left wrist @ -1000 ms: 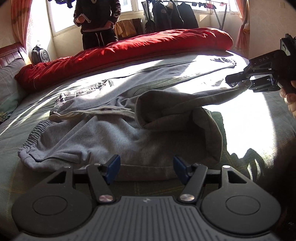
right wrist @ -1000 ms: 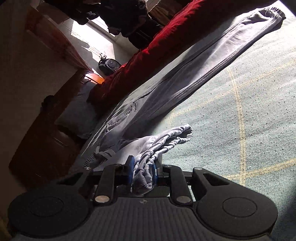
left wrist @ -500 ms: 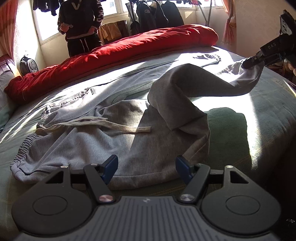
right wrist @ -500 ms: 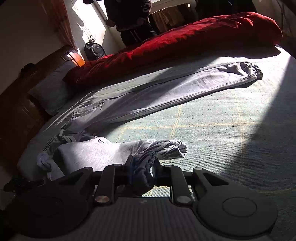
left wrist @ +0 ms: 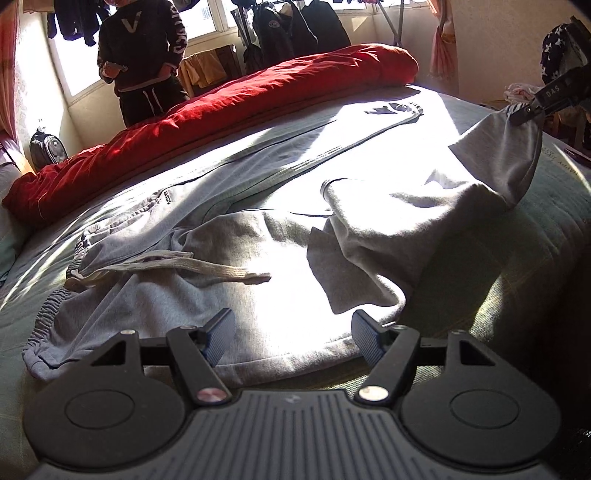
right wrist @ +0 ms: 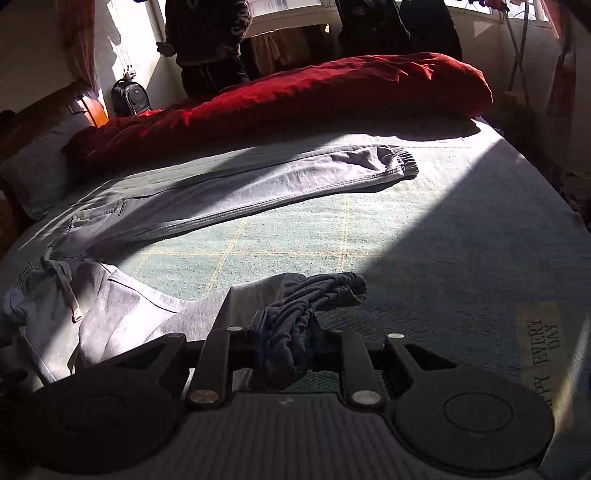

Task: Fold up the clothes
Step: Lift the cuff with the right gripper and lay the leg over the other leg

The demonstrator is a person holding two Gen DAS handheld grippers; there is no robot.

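Grey sweatpants lie spread on the bed, waistband and drawstring at the left. The far leg lies flat and straight toward the red duvet. The near leg is pulled out to the right, its ribbed cuff pinched in my right gripper, which is shut on it and held above the bed at the right edge. My left gripper hovers open over the near hem of the pants, with nothing between its blue pads.
A rolled red duvet runs along the far side of the bed. A person in dark clothes stands behind it by the window. A backpack, a pillow and hanging clothes are around. Green checked sheet lies bare at right.
My right gripper has drawn the cuff farther right and away, stretching the near leg out from its folded-over heap. The left gripper stayed open near the hem.
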